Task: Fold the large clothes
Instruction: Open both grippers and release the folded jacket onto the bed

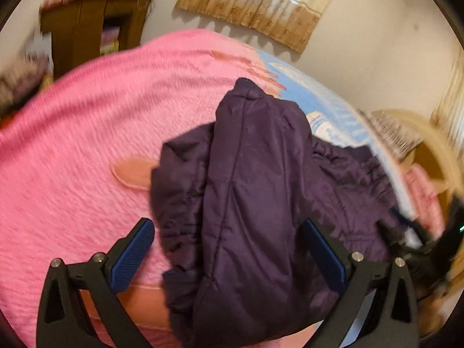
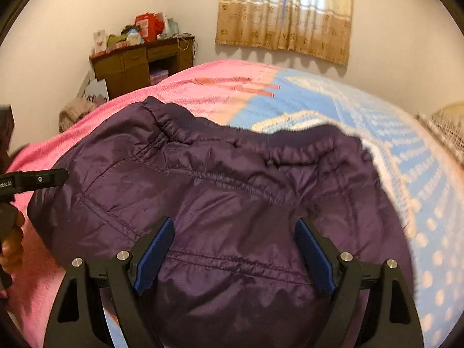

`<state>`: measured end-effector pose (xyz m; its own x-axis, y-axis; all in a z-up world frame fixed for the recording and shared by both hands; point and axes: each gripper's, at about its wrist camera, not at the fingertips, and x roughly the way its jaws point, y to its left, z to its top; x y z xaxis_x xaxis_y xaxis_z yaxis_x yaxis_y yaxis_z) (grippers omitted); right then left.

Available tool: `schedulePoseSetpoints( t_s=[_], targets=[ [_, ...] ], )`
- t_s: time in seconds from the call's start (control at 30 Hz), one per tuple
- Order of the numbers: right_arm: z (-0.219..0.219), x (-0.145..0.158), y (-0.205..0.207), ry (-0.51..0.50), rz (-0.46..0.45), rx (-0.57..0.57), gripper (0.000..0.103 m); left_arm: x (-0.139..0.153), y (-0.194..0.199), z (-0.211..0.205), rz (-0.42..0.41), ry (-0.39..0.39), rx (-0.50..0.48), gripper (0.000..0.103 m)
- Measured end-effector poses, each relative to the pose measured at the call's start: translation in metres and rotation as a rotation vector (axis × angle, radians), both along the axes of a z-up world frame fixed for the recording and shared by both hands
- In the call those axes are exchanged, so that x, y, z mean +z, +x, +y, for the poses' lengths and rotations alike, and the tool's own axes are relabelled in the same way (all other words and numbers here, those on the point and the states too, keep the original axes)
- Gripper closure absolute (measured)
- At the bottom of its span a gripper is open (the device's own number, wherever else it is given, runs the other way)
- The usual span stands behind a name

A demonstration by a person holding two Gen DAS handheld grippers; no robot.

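A dark purple padded jacket (image 1: 246, 191) lies on the bed, one part folded over the rest as a long strip. My left gripper (image 1: 229, 232) is open just above its near end, blue pads either side of the strip. In the right wrist view the jacket (image 2: 226, 185) spreads wide with its elastic hem at the far side. My right gripper (image 2: 235, 232) is open over its near part and holds nothing. The left gripper's black body (image 2: 32, 181) shows at the left edge, with a hand under it.
The bed has a pink blanket (image 1: 95, 133) on the left and a blue and white cover (image 2: 406, 145) on the right. A wooden desk (image 2: 139, 58) with clutter stands by the far wall. A curtained window (image 2: 287, 14) is behind. A pale wooden headboard (image 1: 420, 133) is at the right.
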<state>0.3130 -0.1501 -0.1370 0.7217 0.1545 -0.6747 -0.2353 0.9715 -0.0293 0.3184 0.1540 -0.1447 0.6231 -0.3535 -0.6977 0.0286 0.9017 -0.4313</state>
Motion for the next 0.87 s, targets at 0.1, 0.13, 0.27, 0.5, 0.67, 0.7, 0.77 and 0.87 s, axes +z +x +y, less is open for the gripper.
schedulePoseSetpoints(
  t_s=[0.1, 0.13, 0.27, 0.5, 0.67, 0.7, 0.77, 0.87],
  targets=[
    [-0.005, -0.014, 0.004, 0.031, 0.023, 0.010, 0.014, -0.011, 0.006, 0.006, 0.022, -0.099, -0.007, 0.000],
    [-0.004, -0.018, 0.005, 0.026, 0.029, 0.014, 0.014, -0.014, 0.010, 0.007, 0.024, -0.116, -0.004, 0.000],
    [0.002, -0.022, 0.005, 0.011, 0.004, 0.001, 0.014, -0.029, 0.018, 0.019, 0.022, -0.243, 0.019, 0.000],
    [0.001, -0.026, -0.003, 0.030, -0.024, 0.003, 0.014, -0.025, 0.018, 0.011, 0.006, -0.171, -0.005, 0.001],
    [-0.002, -0.027, -0.005, 0.029, -0.034, 0.002, 0.014, -0.029, 0.022, 0.009, 0.004, -0.195, -0.011, 0.000],
    [-0.003, -0.027, -0.005, 0.029, -0.034, 0.003, 0.014, -0.030, 0.025, 0.012, 0.005, -0.220, -0.035, 0.000],
    [-0.004, -0.026, -0.007, 0.032, -0.035, 0.002, 0.014, -0.029, 0.025, 0.011, -0.007, -0.333, -0.100, 0.020],
    [-0.003, -0.025, -0.007, 0.032, -0.037, 0.001, 0.014, -0.022, 0.016, 0.011, -0.066, -0.408, -0.121, 0.045]
  ],
)
